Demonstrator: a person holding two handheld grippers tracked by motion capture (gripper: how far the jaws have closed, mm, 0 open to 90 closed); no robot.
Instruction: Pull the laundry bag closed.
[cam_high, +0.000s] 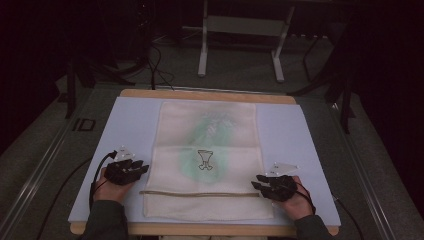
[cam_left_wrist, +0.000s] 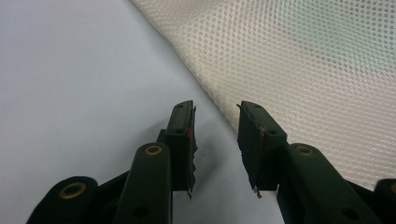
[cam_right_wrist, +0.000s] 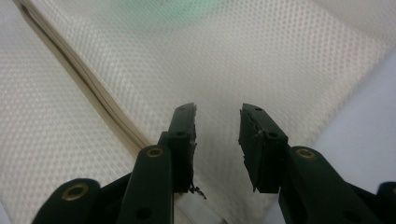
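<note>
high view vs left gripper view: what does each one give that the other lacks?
High view: the whole mesh bag with its zipper and small printed emblem, both hands, the right gripper, the wooden table edge.
Left gripper view: the mesh weave close up, the left gripper jaws apart over the mat beside the bag's edge.
Both: bag, pale blue mat.

Pale mat (cam_high: 135, 125); metal stand (cam_high: 240, 30), perhaps a table frame.
</note>
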